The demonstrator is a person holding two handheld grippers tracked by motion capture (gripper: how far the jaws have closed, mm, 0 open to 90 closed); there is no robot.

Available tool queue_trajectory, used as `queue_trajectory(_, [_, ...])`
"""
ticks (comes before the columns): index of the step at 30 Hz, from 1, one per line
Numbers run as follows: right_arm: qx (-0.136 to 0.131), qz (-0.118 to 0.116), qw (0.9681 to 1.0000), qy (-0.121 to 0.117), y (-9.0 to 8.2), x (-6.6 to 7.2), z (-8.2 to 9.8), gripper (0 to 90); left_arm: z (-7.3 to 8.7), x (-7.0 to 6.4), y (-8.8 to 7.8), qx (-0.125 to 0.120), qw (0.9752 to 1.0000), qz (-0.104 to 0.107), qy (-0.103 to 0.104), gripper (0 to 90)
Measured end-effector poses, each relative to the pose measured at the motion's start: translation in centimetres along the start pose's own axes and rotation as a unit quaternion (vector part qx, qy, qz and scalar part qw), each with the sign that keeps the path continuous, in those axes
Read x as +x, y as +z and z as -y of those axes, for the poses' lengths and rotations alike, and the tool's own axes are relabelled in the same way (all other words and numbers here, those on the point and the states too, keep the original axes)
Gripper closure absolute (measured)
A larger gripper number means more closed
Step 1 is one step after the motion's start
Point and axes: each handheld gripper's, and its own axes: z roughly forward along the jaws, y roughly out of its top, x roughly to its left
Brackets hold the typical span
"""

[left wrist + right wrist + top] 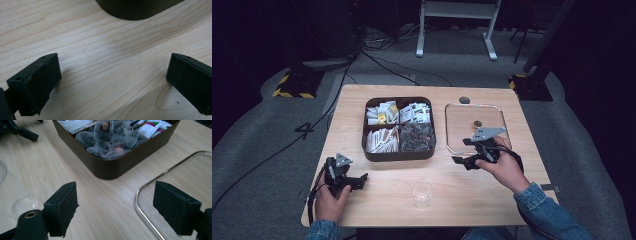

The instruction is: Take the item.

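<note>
Across the pale wooden table (362,100), both the idle left gripper (360,180) and right gripper (466,161) stood open and empty, the right seemingly approaching the brown tea box (398,156) to pick a teabag (110,150).

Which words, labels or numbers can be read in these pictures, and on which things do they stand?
None can be read.
Paper sachets in the dark brown compartment box: print too small.
Round red tags on the mesh tea bags: emblem blurred.
</note>
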Motion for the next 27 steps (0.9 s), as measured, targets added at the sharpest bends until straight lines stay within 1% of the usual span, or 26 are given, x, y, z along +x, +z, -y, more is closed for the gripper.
queue_trajectory(7, [-0.003,-0.004,0.9999,-0.014,1.1,-0.4,-2.5,18.6,0.0,0.0,0.0,0.000,1.0000,-0.001,-0.001,0.2])
queue_trajectory(10, [-0.004,-0.010,0.9997,-0.020,1.8,-0.6,-3.4,18.6,0.0,0.0,0.0,0.000,1.0000,-0.001,-0.001,0.2])
queue_trajectory(15, [-0.009,-0.014,0.9994,-0.030,2.6,-0.8,-4.6,18.4,0.0,-0.1,0.0,0.000,1.0000,-0.002,-0.003,0.1])
queue_trajectory(18, [-0.007,-0.009,0.9993,-0.035,3.1,-1.1,-5.1,18.3,0.0,-0.1,0.0,0.000,1.0000,-0.002,-0.002,0.1])
queue_trajectory(20, [-0.007,-0.010,0.9992,-0.038,3.4,-1.4,-5.4,18.1,0.0,-0.1,0.0,0.000,1.0000,-0.002,-0.002,0.2])
queue_trajectory(24, [-0.014,-0.010,0.9990,-0.041,3.9,-2.0,-6.0,17.8,0.0,-0.1,0.0,0.000,1.0000,-0.002,-0.003,0.2])
queue_trajectory(27, [-0.015,0.002,0.9990,-0.041,4.3,-2.4,-6.5,17.9,0.0,-0.1,0.0,0.000,1.0000,-0.002,-0.003,0.1])
